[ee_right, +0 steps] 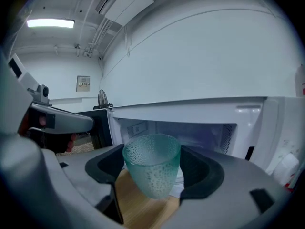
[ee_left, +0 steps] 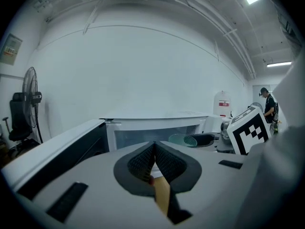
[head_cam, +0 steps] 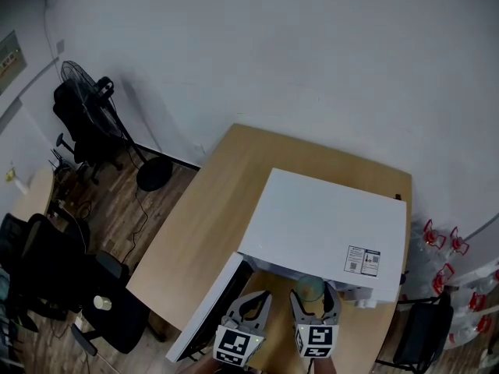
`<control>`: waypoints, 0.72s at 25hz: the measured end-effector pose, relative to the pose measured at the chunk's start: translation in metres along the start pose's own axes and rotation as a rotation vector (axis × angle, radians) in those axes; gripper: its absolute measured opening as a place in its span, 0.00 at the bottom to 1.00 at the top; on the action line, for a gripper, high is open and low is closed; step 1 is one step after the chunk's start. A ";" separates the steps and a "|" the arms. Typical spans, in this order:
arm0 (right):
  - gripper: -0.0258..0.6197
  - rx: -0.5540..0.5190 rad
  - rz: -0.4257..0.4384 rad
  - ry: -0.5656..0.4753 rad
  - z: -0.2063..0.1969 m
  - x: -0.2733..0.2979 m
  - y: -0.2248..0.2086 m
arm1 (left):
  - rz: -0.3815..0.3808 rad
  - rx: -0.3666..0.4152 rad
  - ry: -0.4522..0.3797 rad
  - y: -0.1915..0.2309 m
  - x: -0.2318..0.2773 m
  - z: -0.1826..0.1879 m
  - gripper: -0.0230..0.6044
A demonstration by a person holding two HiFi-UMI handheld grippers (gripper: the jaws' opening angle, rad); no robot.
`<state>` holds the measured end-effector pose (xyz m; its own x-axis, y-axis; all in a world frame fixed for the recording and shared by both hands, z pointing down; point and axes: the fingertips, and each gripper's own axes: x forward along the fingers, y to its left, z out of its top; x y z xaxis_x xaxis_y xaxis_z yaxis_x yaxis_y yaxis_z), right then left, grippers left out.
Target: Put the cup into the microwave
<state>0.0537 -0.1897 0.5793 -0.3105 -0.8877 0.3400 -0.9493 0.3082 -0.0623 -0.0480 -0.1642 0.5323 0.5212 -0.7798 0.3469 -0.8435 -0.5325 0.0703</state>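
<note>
Table: a light wooden rectangular table (head_cam: 222, 209) stands against a white wall and carries the microwave on its right half.
Microwave: a white box-shaped microwave (head_cam: 327, 224) sits on the table with its front towards the person. In the right gripper view its lit white cavity (ee_right: 190, 130) is open to sight.
Door: the microwave's white-edged door with a dark window (head_cam: 207, 310) stands swung out to the left, over the table's near edge.
Fan: a black pedestal fan (head_cam: 90, 84) stands on the wooden floor to the left, well apart from the table.
Right gripper: the grey right gripper with dark pads (head_cam: 315, 308) is just in front of the microwave's opening. Its jaws are spread to the cup's width and press on the cup from both sides (ee_right: 153, 178).
Left gripper: the grey left gripper (head_cam: 248, 312) is beside the right one, between it and the open door. Its jaws are closed tip to tip with nothing between them (ee_left: 153, 149).
Cup: a translucent pale green cup with a pebbled surface (ee_right: 151, 154) is held upright in the right gripper, above the table and just outside the cavity, with the opening directly behind it (head_cam: 309, 288).
</note>
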 end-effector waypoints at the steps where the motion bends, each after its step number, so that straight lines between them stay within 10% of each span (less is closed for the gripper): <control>1: 0.60 0.002 0.000 0.005 -0.002 0.004 -0.002 | 0.002 -0.002 0.005 0.001 0.003 -0.002 0.07; 18: 0.60 0.030 0.006 0.022 -0.011 0.051 -0.019 | 0.019 -0.028 0.060 0.018 0.036 -0.014 0.07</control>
<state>0.0565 -0.2372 0.6084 -0.3157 -0.8781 0.3596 -0.9485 0.3031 -0.0925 -0.0459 -0.1970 0.5588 0.4971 -0.7681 0.4036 -0.8569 -0.5077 0.0894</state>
